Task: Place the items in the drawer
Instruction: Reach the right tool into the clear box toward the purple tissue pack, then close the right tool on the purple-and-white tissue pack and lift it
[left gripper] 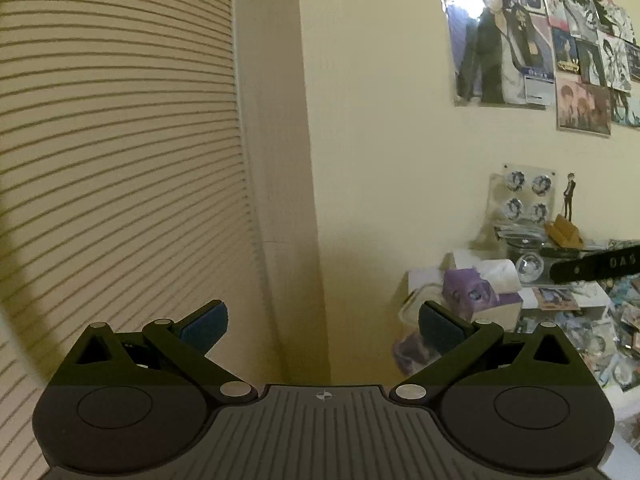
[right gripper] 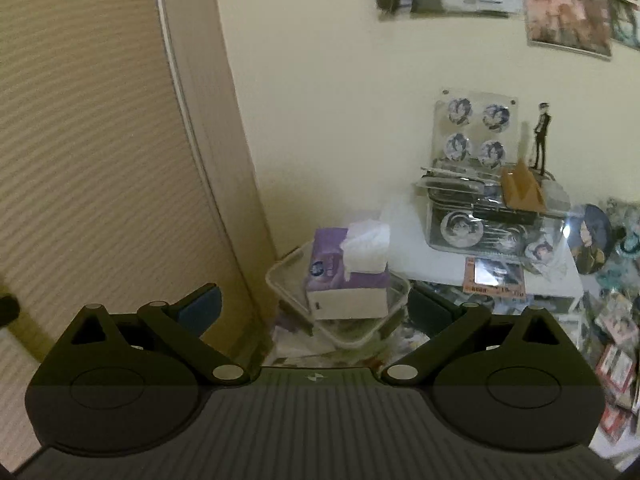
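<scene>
Both grippers, left (left gripper: 323, 326) and right (right gripper: 314, 308), gape wide, empty.

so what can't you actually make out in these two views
- Drawer: in neither view.
- Clear tub contents, right wrist view: hidden by the tissue box.
- Items at the right edge, both views: cut off and blurred.
- Badges, left wrist view: too small to read.
- Left gripper and right gripper: open, holding nothing.
</scene>
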